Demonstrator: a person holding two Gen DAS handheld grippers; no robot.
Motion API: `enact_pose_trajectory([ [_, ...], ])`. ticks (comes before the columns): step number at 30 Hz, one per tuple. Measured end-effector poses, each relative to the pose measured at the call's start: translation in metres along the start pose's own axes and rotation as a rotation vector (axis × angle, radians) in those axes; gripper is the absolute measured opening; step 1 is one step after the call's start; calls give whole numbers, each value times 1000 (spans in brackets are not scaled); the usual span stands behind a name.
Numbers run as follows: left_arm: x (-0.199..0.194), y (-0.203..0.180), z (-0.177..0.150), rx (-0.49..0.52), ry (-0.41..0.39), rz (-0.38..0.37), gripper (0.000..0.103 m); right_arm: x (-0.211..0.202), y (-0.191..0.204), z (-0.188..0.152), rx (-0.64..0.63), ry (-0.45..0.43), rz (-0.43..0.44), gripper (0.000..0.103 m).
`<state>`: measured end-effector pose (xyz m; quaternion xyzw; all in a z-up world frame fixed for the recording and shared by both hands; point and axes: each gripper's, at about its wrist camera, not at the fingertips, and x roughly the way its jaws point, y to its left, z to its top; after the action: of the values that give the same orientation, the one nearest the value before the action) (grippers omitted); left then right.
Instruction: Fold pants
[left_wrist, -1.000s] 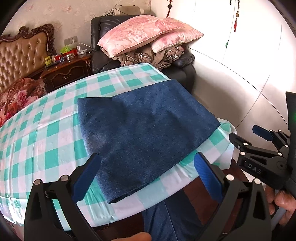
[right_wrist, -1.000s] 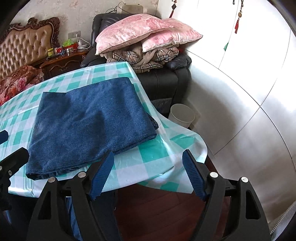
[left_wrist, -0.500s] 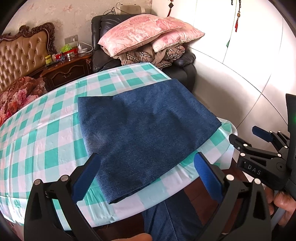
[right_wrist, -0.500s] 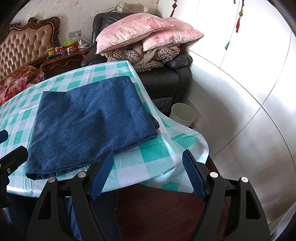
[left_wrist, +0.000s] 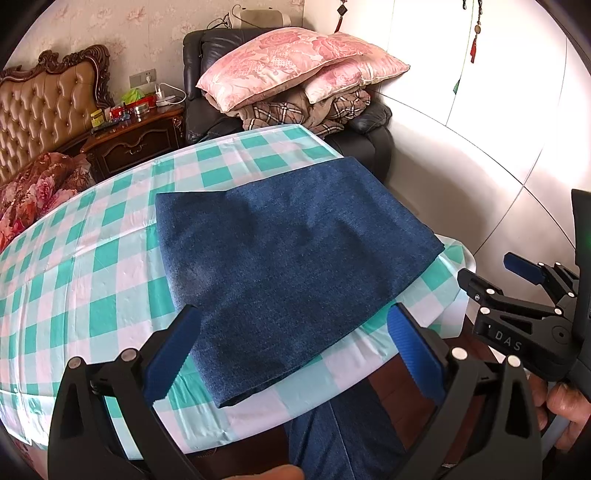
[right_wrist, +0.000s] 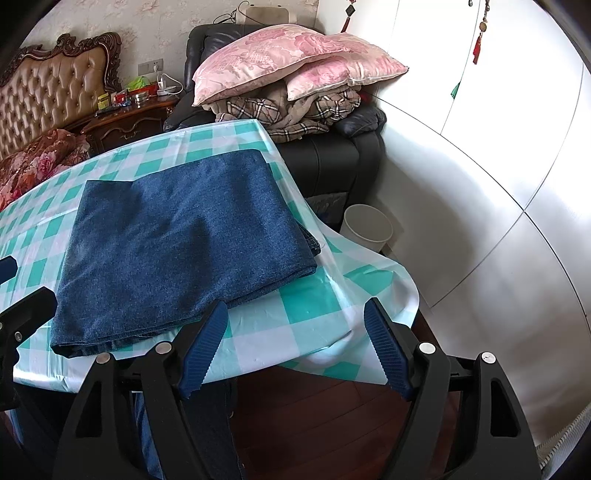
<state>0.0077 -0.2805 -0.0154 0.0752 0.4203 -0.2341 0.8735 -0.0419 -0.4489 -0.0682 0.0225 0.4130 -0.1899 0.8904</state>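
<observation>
the pants (left_wrist: 288, 266) lie folded into a flat rectangle on the surface (left_wrist: 92, 280), just ahead of both tools. left tool (left_wrist: 295, 354) and right tool (right_wrist: 295, 350) are released, grasping nothing. folding looks essentially finished.

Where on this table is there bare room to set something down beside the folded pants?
The checkered tablecloth lies bare left of the folded pants, and in a band behind them toward the armchair. The near-right corner is bare too, but the cloth droops there. Both open grippers crowd the front edge.
</observation>
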Motion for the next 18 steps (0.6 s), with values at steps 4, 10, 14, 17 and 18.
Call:
enact_pose_trajectory([
  [4, 0, 0, 0, 0, 0, 0, 101, 1, 0, 0, 0, 0, 0, 73],
  [10, 0, 0, -1, 2, 0, 0, 101, 1, 0, 0, -2, 1, 1, 73],
  [14, 0, 0, 0, 0, 0, 0, 101, 2, 0, 0, -2, 2, 3, 73],
  [17, 1, 0, 0, 0, -1, 1, 101, 2, 1, 0, -4, 2, 3, 73],
  [18, 0, 0, -1, 2, -3, 4, 101, 2, 0, 0, -4, 2, 3, 73],
])
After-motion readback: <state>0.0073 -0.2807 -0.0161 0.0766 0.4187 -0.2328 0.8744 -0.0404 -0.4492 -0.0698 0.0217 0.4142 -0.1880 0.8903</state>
